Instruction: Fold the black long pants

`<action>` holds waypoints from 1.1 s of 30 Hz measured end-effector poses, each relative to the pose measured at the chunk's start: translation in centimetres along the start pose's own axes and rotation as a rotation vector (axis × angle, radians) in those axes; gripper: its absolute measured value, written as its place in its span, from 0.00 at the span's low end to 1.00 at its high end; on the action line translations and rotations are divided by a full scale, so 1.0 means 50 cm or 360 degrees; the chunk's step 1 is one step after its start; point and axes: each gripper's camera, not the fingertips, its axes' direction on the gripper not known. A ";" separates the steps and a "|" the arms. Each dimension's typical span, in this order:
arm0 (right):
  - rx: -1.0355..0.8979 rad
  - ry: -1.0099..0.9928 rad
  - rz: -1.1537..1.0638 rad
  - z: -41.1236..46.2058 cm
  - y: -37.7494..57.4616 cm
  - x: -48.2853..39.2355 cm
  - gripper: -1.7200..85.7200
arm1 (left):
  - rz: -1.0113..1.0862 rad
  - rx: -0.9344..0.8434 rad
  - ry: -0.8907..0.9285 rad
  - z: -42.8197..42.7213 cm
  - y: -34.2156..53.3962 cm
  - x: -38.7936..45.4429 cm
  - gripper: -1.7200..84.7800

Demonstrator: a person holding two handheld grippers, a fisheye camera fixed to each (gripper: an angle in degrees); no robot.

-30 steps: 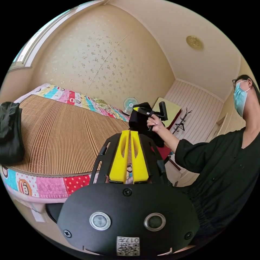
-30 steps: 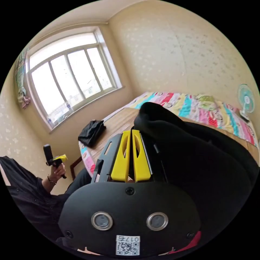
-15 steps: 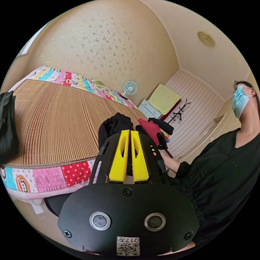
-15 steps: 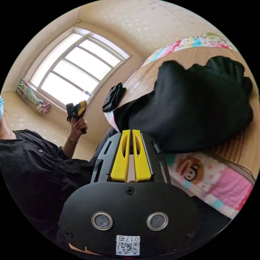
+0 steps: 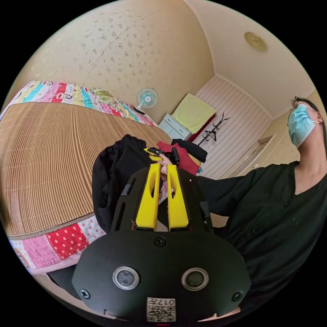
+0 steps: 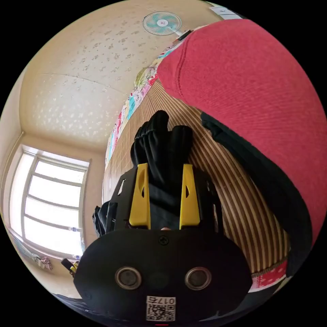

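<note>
1. Ahead of our right gripper (image 6: 164,196), the black long pants (image 6: 160,150) lie bunched on the woven mat (image 6: 235,207); its jaws stand wide apart with cloth between them, not clamped.
2. Just past our left gripper (image 5: 159,196), the same heap hangs over the mat's near edge; jaws slightly parted, holding nothing.
3. Beside the right gripper sits a red garment (image 6: 252,88), touching or very near the pants.
4. Step, as we judge it: pants dropped on the mat, folding not started.
5. Next: we need both grippers to find the waistband and spread the pants flat, clear of the red garment.
</note>
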 end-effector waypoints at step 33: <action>0.0283 -0.2130 -0.1250 -0.881 0.405 -0.503 0.04 | 0.0581 0.0946 -0.0013 -0.473 -0.091 0.337 0.02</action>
